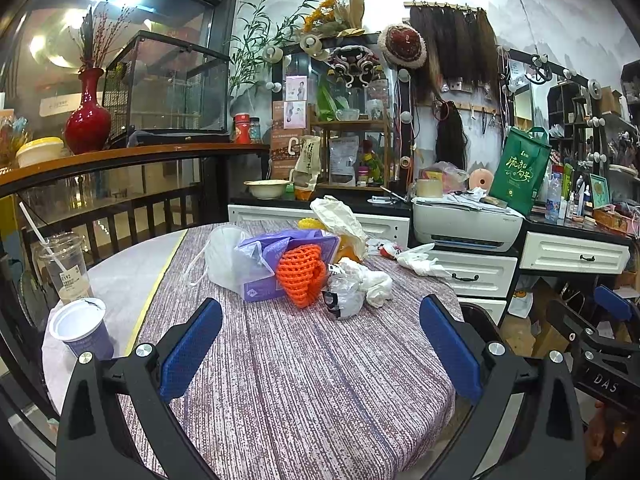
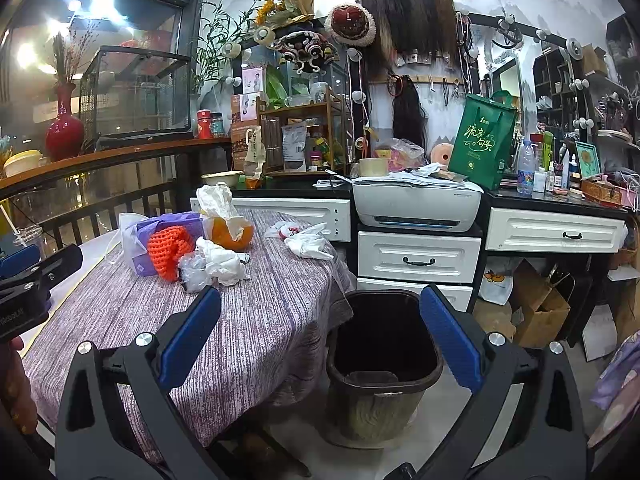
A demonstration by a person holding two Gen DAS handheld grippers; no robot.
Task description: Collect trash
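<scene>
Trash lies in a heap on the round table (image 1: 304, 380): an orange foam net (image 1: 300, 274), a purple tissue pack (image 1: 280, 248) in a clear bag, crumpled white plastic (image 1: 360, 286), and a paper bag with orange peel (image 1: 340, 224). More white wrappers (image 1: 420, 262) lie at the far right edge. My left gripper (image 1: 320, 344) is open and empty, short of the heap. My right gripper (image 2: 320, 336) is open and empty, above the dark bin (image 2: 384, 360) on the floor beside the table (image 2: 240, 340). The heap (image 2: 172, 250) also shows in the right wrist view.
A paper cup (image 1: 82, 328) and a plastic drink cup with a straw (image 1: 66, 268) stand at the table's left edge. White drawers (image 2: 418, 256) with a printer (image 2: 416, 204) stand behind the bin. Cardboard boxes (image 2: 536, 308) sit on the floor to the right.
</scene>
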